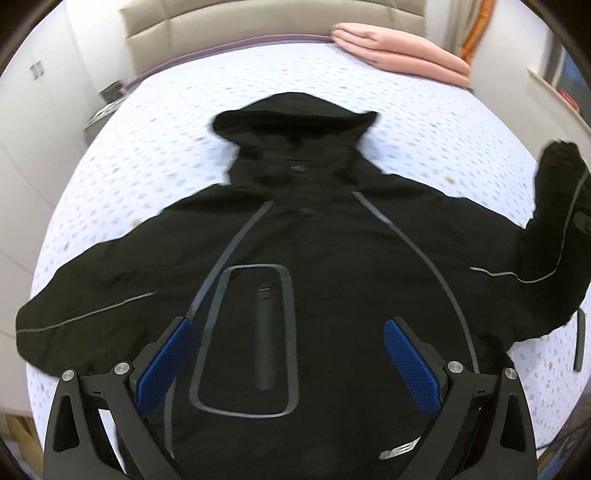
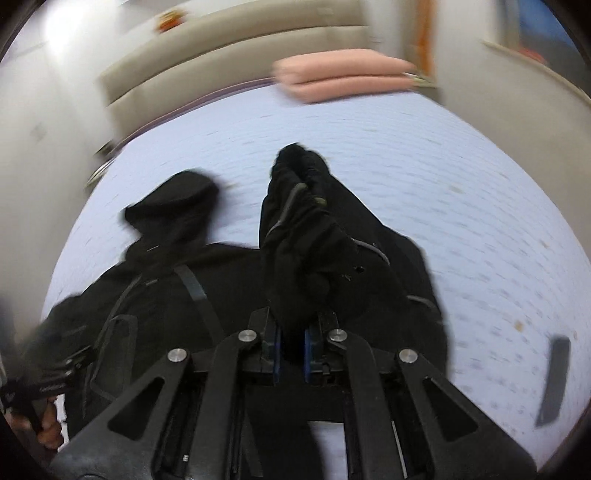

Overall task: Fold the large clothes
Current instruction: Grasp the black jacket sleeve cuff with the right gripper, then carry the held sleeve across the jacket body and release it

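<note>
A black hooded jacket [image 1: 314, 236] with grey piping lies spread on the bed, hood toward the headboard. My left gripper [image 1: 288, 332] hovers open over its chest, blue pads [image 1: 166, 362] wide apart with nothing between them. In the left wrist view the jacket's sleeve [image 1: 561, 206] at the right stands lifted off the bed. In the right wrist view my right gripper [image 2: 292, 332] is shut on that sleeve [image 2: 299, 243], which bunches up in front of the camera. The jacket's hood [image 2: 173, 206] lies at the left there. The picture is blurred by motion.
The bed [image 1: 166, 147] has a pale dotted cover. A folded pink blanket [image 1: 399, 55] lies at its far right corner by the beige headboard [image 1: 258, 22]. A dark flat strip [image 2: 554, 380] lies on the cover at the right. A hand holding the other gripper [image 2: 44, 384] shows at lower left.
</note>
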A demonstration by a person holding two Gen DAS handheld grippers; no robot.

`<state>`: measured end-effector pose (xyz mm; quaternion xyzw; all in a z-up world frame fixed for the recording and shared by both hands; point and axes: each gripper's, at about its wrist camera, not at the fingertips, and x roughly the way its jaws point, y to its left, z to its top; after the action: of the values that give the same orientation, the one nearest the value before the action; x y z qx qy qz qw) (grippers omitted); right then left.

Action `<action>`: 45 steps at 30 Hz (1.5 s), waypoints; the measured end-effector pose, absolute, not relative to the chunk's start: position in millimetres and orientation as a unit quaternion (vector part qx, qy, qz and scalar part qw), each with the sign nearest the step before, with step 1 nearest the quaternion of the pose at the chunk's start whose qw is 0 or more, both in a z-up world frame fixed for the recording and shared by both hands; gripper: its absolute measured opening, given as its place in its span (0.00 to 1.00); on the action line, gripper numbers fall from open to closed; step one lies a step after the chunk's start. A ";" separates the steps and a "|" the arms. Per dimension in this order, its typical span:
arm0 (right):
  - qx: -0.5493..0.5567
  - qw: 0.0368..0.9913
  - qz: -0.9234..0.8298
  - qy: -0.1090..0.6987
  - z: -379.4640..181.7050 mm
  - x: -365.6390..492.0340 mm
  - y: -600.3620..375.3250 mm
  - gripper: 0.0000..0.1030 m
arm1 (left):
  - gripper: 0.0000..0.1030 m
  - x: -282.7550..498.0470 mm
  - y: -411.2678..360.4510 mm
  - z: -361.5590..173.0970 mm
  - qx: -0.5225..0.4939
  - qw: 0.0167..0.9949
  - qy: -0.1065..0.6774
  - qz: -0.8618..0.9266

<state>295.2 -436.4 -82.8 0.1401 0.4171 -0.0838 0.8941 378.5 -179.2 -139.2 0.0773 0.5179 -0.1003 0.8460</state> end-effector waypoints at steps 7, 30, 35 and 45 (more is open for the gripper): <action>0.090 0.889 0.034 0.448 -100.9 350.7 -307.1 0.06 | 0.99 380.4 -105.7 -137.0 0.050 0.853 0.516 -0.064; 0.084 0.823 0.085 0.555 -175.9 375.9 -252.3 0.43 | 0.99 403.9 -87.2 -174.3 -0.011 0.827 0.545 -0.137; 0.087 0.827 -0.056 0.552 -185.4 372.5 -342.0 0.39 | 0.99 419.5 -124.3 -187.7 -0.019 0.813 0.551 -0.184; 0.106 0.780 -0.061 0.613 -268.9 391.3 -358.3 0.26 | 0.80 451.4 -157.7 -236.6 -0.052 0.778 0.586 -0.222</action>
<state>391.3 -358.3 -268.9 0.1063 0.6133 -0.0610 0.7803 451.4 -157.7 -236.6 -0.0521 0.5856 -0.2218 0.7779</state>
